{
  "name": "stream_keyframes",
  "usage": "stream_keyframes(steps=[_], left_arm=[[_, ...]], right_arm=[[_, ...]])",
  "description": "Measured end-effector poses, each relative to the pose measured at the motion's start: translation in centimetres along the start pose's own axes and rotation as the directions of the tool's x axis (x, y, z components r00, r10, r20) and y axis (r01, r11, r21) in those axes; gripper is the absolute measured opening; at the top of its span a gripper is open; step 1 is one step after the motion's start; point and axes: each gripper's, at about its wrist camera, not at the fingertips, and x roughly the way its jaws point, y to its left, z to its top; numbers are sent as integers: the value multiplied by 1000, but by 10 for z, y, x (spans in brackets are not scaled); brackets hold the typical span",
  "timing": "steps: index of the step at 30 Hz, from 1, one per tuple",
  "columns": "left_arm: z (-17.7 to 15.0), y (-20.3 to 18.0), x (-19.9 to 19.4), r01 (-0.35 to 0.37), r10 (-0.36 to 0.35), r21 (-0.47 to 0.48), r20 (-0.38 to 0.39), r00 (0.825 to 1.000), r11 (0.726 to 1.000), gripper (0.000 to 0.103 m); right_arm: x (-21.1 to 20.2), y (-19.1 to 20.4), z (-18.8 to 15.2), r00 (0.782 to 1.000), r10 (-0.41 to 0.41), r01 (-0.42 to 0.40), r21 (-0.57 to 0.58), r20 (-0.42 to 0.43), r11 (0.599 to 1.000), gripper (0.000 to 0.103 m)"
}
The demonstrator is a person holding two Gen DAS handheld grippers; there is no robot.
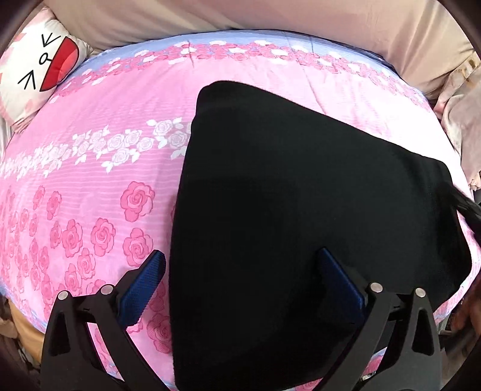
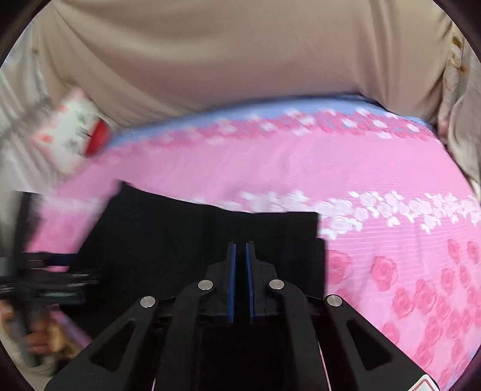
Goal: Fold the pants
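The black pants [image 1: 285, 210] lie folded on the pink rose-print bedspread [image 1: 99, 180]. My left gripper [image 1: 240, 261] is open, its blue pads straddling the pants' near left edge, holding nothing. In the right wrist view the pants [image 2: 180, 240] show as a black folded slab under my right gripper [image 2: 240, 249]. Its blue pads stand nearly together with a thin gap, and black cloth lies between and below them. The left gripper also shows blurred at the left edge in the right wrist view [image 2: 45, 279].
A white cartoon-face pillow [image 1: 39, 69] sits at the far left corner of the bed. A beige sheet [image 1: 270, 18] runs along the far side. Crumpled pale fabric [image 1: 463, 126] lies at the right edge. The bed's near edge is just below the grippers.
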Motion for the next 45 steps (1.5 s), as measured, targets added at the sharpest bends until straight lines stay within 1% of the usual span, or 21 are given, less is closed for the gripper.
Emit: stream_keyframes(steps=[1, 2, 5, 7, 13, 17, 18, 19, 21, 23, 26, 27, 28, 30, 32, 34, 36, 38, 40, 43, 45], left_arm=[[2, -1, 1, 4, -4, 3, -1, 1000, 1000, 98], [3, -1, 3, 11, -11, 2, -5, 1000, 1000, 98], [3, 1, 2, 3, -3, 4, 5, 1000, 1000, 98], [3, 2, 2, 6, -6, 0, 7, 1000, 1000, 98], [-1, -2, -1, -9, 9, 6, 20, 1000, 1000, 98], [-4, -3, -4, -15, 15, 10, 26, 1000, 1000, 98], [-4, -3, -4, -12, 12, 8, 24, 1000, 1000, 98], [-4, -2, -4, -10, 10, 6, 22, 1000, 1000, 98], [-5, -1, -4, -2, 2, -1, 16, 1000, 1000, 98], [-6, 0, -5, 8, -8, -7, 8, 1000, 1000, 98], [-9, 3, -6, 28, -28, -9, -3, 1000, 1000, 98], [-10, 4, -7, 40, -40, -11, -7, 999, 999, 98], [-11, 6, -7, 65, -65, -16, -16, 998, 998, 98], [-13, 13, -5, 112, -114, -37, -37, 993, 993, 98], [-15, 21, -2, 165, -169, -62, -62, 984, 984, 98], [-18, 31, 3, 236, -246, -99, -94, 965, 967, 98], [-19, 37, 1, 271, -280, -99, -91, 956, 957, 98], [-20, 40, 1, 286, -295, -90, -100, 950, 954, 98], [-22, 38, 0, 280, -288, -87, -100, 953, 956, 98], [-17, 29, 3, 258, -264, -67, -94, 960, 964, 98], [-13, 23, 6, 257, -262, -57, -94, 961, 965, 98]], right_arm=[[15, -6, 0, 996, -82, 82, -16, -25, 997, 0], [23, -13, -3, 995, -95, 95, -8, -36, 995, 0], [8, -25, -10, 1000, -18, 18, 76, -11, 997, 1], [-5, -22, -14, 1000, -12, 11, 81, 12, 997, 8], [-31, -18, -34, 1000, -17, 16, 86, 9, 996, 8], [-41, -21, -46, 1000, 4, -2, 104, -11, 995, 12], [-42, -21, -47, 1000, 4, -2, 109, -15, 994, 20], [-43, -23, -48, 1000, 0, 2, 113, -21, 994, 38], [-44, -25, -52, 999, -28, 32, 112, -35, 993, 56], [-45, -24, -57, 998, -44, 48, 104, -41, 993, 56], [-44, -30, -63, 998, -5, 13, 139, -57, 990, 58], [-44, -32, -65, 998, 7, 3, 155, -63, 988, 62], [-44, -34, -67, 997, 15, -2, 173, -72, 985, 65], [-45, -36, -70, 996, 28, -12, 186, -82, 982, 66], [-45, -38, -74, 994, 57, -37, 200, -96, 979, 68], [-44, -40, -77, 990, 90, -64, 218, -112, 974, 69], [-43, -42, -80, 985, 112, -80, 234, -130, 969, 70], [-42, -43, -82, 982, 127, -90, 247, -138, 965, 71], [-41, -46, -84, 978, 149, -107, 265, -144, 958, 72], [-32, -51, -86, 960, 240, -184, 323, -143, 928, 72], [-26, -53, -87, 953, 276, -220, 342, -124, 914, 72]])
